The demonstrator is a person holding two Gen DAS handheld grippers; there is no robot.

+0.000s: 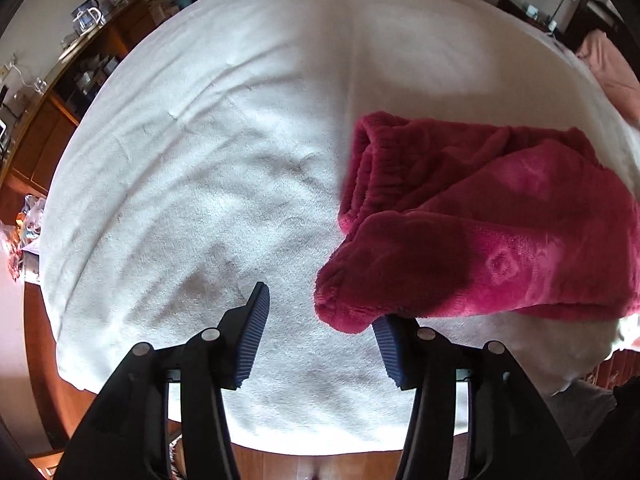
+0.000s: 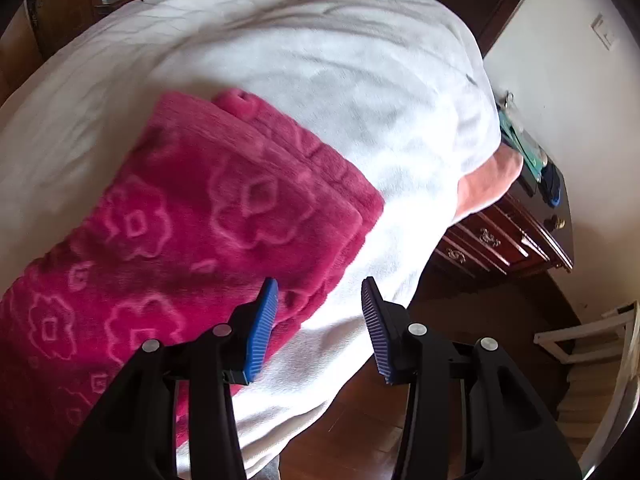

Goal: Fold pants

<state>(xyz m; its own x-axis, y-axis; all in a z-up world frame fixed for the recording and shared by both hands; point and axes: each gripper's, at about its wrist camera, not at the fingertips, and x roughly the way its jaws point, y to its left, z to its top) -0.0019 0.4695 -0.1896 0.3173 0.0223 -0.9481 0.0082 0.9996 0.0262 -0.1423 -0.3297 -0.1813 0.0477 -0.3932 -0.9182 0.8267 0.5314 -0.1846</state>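
Bed [image 1: 192, 168], covered by a white fleecy blanket [image 1: 280, 80], creased and shadowed in places. On it lie the pants [image 1: 480, 220]: deep pink plush fleece with a paler embossed flower pattern. They are already doubled over into a thick bundle, layers stacked, the gathered elastic waistband [image 1: 372, 168] standing open at one end.

Left claw [image 1: 320, 320]: jaws spread wide apart, nothing between them. Blue ribbed pads [image 1: 252, 344] face each other over bare blanket. A corner of the pants overlaps the tip of the right-hand finger in the left wrist view; whether cloth and pad actually touch I cannot tell. The bundle sits to the right of this claw.

Right claw [image 2: 320, 292]: jaws also apart, holding nothing. Its left pad [image 2: 262, 328] sits over the edge of the pants [image 2: 180, 220]; the other pad is over white blanket [image 2: 360, 80] near the bed's edge. Contact with the fleece not clear.

In the right wrist view the pants run as a broad band from lower left up towards the middle of the bed, stacked edges showing at the far end.

Surroundings: dark wood dresser [image 2: 508, 236] with brass pulls beside the bed, wood floor [image 2: 352, 420] below, a peach-coloured sheet [image 2: 488, 188] showing under the blanket's corner. Wooden shelving [image 1: 60, 92] with clutter along the far left wall.
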